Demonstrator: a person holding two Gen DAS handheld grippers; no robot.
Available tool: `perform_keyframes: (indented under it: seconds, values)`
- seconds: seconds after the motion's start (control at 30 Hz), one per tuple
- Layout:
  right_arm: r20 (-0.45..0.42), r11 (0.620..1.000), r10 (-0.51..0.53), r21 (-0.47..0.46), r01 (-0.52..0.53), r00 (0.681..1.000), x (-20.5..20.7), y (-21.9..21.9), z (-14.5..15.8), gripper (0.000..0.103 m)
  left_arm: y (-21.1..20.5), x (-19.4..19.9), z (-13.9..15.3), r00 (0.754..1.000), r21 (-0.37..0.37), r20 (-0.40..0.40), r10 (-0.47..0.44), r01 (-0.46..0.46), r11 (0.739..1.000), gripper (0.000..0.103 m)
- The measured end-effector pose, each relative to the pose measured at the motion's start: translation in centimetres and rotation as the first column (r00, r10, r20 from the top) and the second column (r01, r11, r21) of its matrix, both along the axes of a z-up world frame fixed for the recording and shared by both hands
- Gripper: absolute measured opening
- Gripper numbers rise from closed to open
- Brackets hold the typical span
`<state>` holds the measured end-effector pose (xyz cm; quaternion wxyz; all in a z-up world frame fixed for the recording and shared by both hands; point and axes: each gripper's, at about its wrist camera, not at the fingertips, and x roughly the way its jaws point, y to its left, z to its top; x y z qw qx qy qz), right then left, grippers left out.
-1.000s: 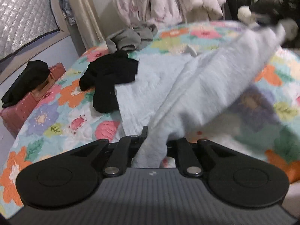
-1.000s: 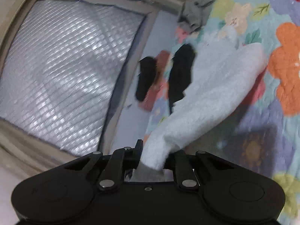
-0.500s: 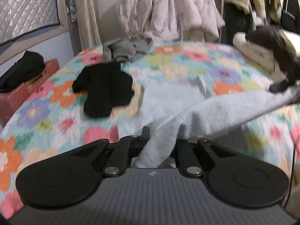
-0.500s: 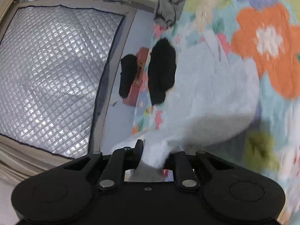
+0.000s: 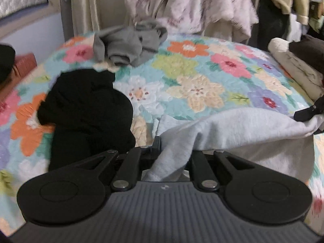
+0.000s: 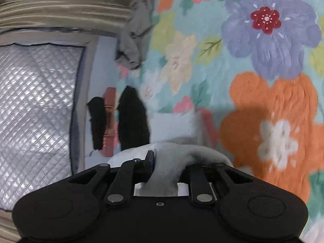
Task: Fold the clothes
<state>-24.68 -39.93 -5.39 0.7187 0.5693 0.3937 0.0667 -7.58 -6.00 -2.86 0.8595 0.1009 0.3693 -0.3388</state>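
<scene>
**Pale grey garment stretched between both grippers over the floral bed**

Spread wide under everything: floral quilt (image 5: 194, 77), filling most of both views and serving as the folding surface. Hung at the far side: rack of pale clothes (image 5: 182, 6), out of play. Stacked at the far right edge: folded pile (image 5: 293, 68), cream under dark brown, probably finished work parked clear of the folding area.

Held up near the cameras, the task's own piece: light grey garment (image 5: 243, 129), drawn into a taut band from left to right just above the quilt, lower part drooping toward the near edge. Judged a carry-over fold, cloth lifted by two points so one edge could be laid across the rest.

Dumped left of it on the quilt: black garment (image 5: 85, 113), touching or nearly touching the grey one. Crumpled farther back: darker grey garment (image 5: 129, 44), waiting its turn by the look of it.

Left gripper (image 5: 172, 151): pinched nearly shut on a bunched fold of the grey cloth. Right gripper (image 6: 170, 162): jaws opening, grey cloth draped between them and bunched over the right finger; grip easing, seemingly to let that end drop. Right gripper's tip also glimpsed at the far right of the left view, at the band's other end.
</scene>
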Motion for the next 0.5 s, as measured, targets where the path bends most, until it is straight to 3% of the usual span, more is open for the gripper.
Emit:
perform_keyframes:
  seconds: [0.07, 0.1, 0.13, 0.27, 0.33, 0.43, 0.5]
  values:
    - [-0.044, 1.000, 0.013, -0.006, -0.013, 0.999, 1.5, -0.6, -1.2, 0.035, -1.0, 1.0, -1.3, 1.000, 0.029, -0.026, 0.007, -0.006, 1.000, 0.015]
    - [-0.072, 1.000, 0.002, -0.008, -0.003, 0.997, 1.6, -0.9, -2.0, 0.048, -1.2, 1.4, -1.8, 0.999, 0.026, -0.042, 0.014, -0.013, 1.000, 0.017]
    - [-0.099, 1.000, -0.009, -0.010, 0.008, 0.995, 1.7, -1.2, -2.9, 0.053, -1.4, 1.9, -2.3, 0.998, 0.023, -0.059, 0.021, -0.020, 1.000, 0.018]
    - [-0.075, 0.985, -0.123, 0.111, 0.131, 0.989, 0.4, -2.9, -4.5, 0.054, -1.6, 3.1, -2.3, 0.997, 0.012, -0.075, 0.029, -0.028, 1.000, 0.023]
    - [-0.043, 0.992, -0.119, 0.044, 0.121, 0.992, 0.1, -3.0, -3.5, 0.054, -1.5, 3.7, -1.7, 0.998, 0.010, -0.055, 0.039, -0.038, 0.999, 0.040]
    - [0.005, 0.992, -0.109, -0.057, 0.109, 0.994, -0.3, -3.2, -2.0, 0.054, -1.4, 4.4, -0.2, 0.998, 0.011, 0.002, 0.060, -0.060, 0.998, 0.046]
    - [0.029, 0.982, -0.092, -0.166, 0.095, 0.995, -0.5, -2.6, -1.0, 0.054, -1.0, 3.8, 0.8, 0.999, -0.034, 0.021, 0.044, -0.043, 0.998, 0.046]
